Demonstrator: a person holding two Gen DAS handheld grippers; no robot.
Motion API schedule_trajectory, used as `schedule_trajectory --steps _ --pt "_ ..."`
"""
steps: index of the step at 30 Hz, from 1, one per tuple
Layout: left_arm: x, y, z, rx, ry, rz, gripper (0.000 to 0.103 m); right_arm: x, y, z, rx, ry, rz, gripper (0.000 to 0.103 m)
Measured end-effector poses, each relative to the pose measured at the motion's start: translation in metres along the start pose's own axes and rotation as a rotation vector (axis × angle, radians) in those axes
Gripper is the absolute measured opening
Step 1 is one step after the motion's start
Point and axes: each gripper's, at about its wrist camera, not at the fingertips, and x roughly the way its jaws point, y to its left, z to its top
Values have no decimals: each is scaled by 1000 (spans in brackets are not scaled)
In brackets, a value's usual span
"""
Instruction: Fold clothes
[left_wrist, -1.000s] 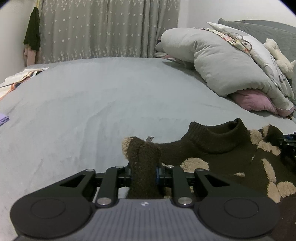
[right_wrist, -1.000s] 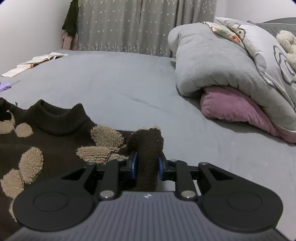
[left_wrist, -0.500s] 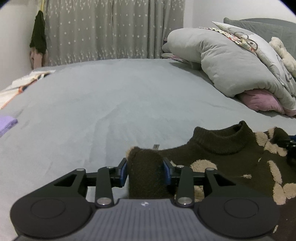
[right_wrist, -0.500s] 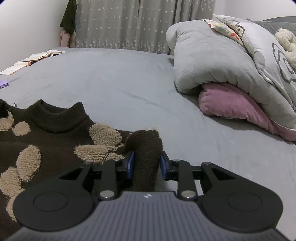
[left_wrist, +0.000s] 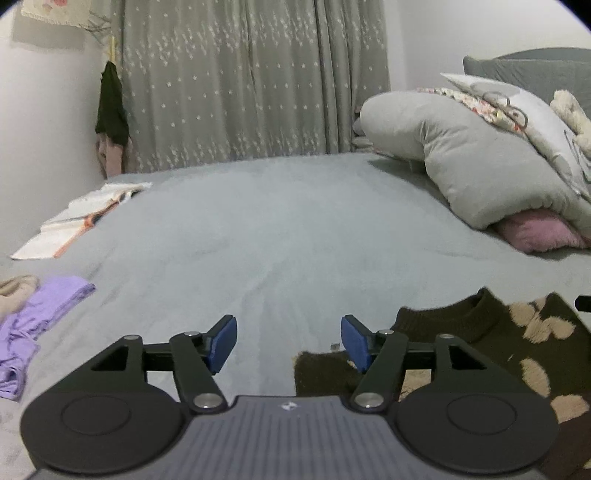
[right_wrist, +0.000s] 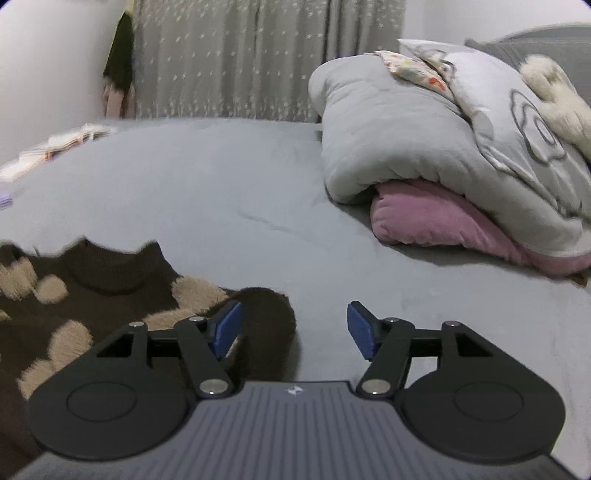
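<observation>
1. Fabric lay at the far left of the left wrist view: a purple garment (left_wrist: 35, 321) crumpled on the grey bed (left_wrist: 288, 236), with a beige item just beyond it at the edge of the frame.
2. An open book (left_wrist: 79, 218) lay further back on the bed near the wall; its print was too small to read. Dark and pink clothes (left_wrist: 110, 118) hung in the corner beside the star-patterned curtain (left_wrist: 243, 81).
3. The left gripper (left_wrist: 288, 341) had just been opening; its blue pads (left_wrist: 223, 341) stood wide apart with only bare sheet between them, nothing held. A small pale logo sat on its grey housing, too small to make out.
4. The brown sweater (left_wrist: 491, 343), with beige fluffy leaf patches, lay flat on the bed at the lower right of that view. A folded sleeve end rested just under the right-hand finger.
5. In the right wrist view the sweater (right_wrist: 96, 295) filled the lower left, blurred, collar pointing away.
6. The right gripper (right_wrist: 293, 330) had also just been opening. Its jaws stood released, and the brown cuff lay loose between them, just beside the left-hand pad and clear of the other.
7. A rolled grey duvet (right_wrist: 417, 140) sat on a pink pillow (right_wrist: 436, 218) at the right, with a pillowcase bearing a flower outline and a cream plush toy (right_wrist: 554, 96) on top.
</observation>
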Motion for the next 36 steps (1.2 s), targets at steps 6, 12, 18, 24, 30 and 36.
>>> schedule_trajectory --steps 6,12,18,24,30,36 --pt "-61 -3 2 75 -71 40 74 -36 -5 -8 126 -23 52 67" --pt "-103 26 -31 -95 12 -12 80 -85 2 -10 121 -50 113 75" --pt "-130 59 -97 -313 201 -294 80 -129 -19 -43 196 56 185 80" --pt "-164 72 -154 -414 307 -454 79 -171 -56 -110 343 181 289 80" --pt "-184 48 -205 -448 412 -537 80 -202 -64 -181 510 272 391 80" --pt "-196 19 -227 -374 384 -529 86 -215 -59 -210 602 272 445 80"
